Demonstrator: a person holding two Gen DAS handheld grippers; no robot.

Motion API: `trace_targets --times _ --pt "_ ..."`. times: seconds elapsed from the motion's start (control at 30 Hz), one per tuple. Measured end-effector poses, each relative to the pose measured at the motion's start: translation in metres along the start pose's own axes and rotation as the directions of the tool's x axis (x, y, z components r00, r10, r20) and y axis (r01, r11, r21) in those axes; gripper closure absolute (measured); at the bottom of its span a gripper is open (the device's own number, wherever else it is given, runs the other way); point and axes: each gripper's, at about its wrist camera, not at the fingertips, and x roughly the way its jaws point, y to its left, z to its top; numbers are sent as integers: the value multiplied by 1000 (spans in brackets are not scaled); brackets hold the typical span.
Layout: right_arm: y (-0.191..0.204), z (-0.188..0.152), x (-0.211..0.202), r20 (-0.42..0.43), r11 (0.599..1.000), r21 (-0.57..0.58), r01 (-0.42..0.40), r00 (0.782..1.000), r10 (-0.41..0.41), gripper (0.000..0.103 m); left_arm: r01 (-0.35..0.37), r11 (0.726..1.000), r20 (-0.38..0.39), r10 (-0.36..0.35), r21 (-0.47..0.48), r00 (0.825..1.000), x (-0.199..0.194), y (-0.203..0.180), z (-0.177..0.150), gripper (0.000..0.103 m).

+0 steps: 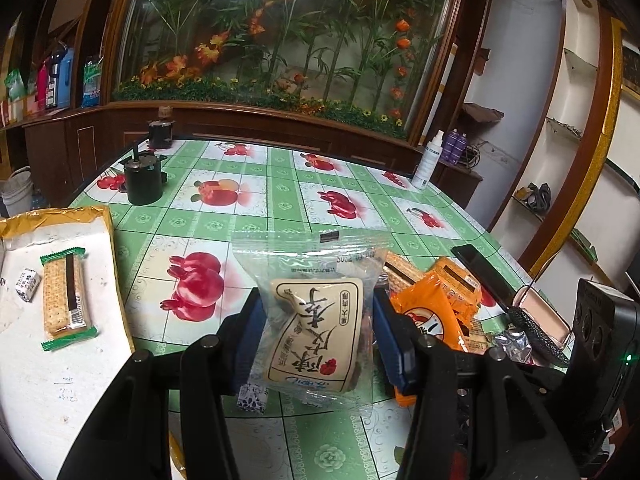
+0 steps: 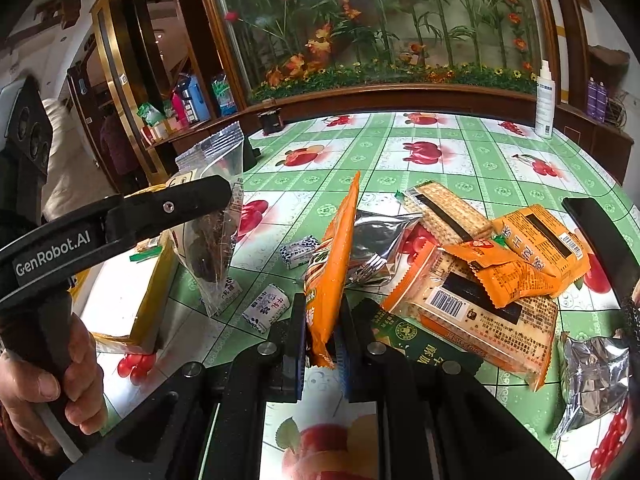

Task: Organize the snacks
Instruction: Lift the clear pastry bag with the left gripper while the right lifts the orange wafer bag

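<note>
Barely started: left claw (image 1: 316, 332) clamps a clear packet (image 1: 316, 320), right claw (image 2: 322, 344) pinches an orange pack (image 2: 332, 264), pile (image 2: 488, 272) beside it still unsorted.

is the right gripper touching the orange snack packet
Touching. The right wrist view shows the right gripper with both pads clamped on the lower end of the orange snack packet, which stands upright between them.

Glossy clear plastic on the snack packet (image 1: 316, 320); shiny orange film on the wrapper (image 2: 332, 264); crinkled silver foil on the pouch (image 2: 592, 380); smooth, glossy printed tablecloth (image 1: 280, 200); matt black plastic on the gripper arm (image 2: 120, 220); polished dark wood on the cabinet (image 1: 100, 140).
</note>
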Motion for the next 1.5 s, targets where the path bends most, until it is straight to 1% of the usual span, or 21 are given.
trace_targets --times 0.23,0.47,0.97,1.2,1.37,1.5 --pt "-1 0 0 1 1000 0 4 1000 -4 90 -22 1000 9 22 17 1000 -1 -2 -1 52" --pt "0 0 -1 1 1000 -3 7 1000 -7 90 -24 1000 10 24 17 1000 -1 -3 -1 52" --pt "2 -1 -2 0 999 -20 30 1000 -30 90 -21 1000 10 21 15 1000 -1 -3 -1 52" --pt "-3 0 -3 2 999 7 41 999 -41 90 -21 1000 9 21 17 1000 -1 -3 -1 52" --pt "-2 0 -4 7 999 3 44 999 -44 90 -18 1000 11 18 15 1000 -2 -3 -1 52" --pt "-1 1 -4 14 999 -5 46 999 -46 90 -5 1000 15 5 9 1000 -3 -5 1 52"
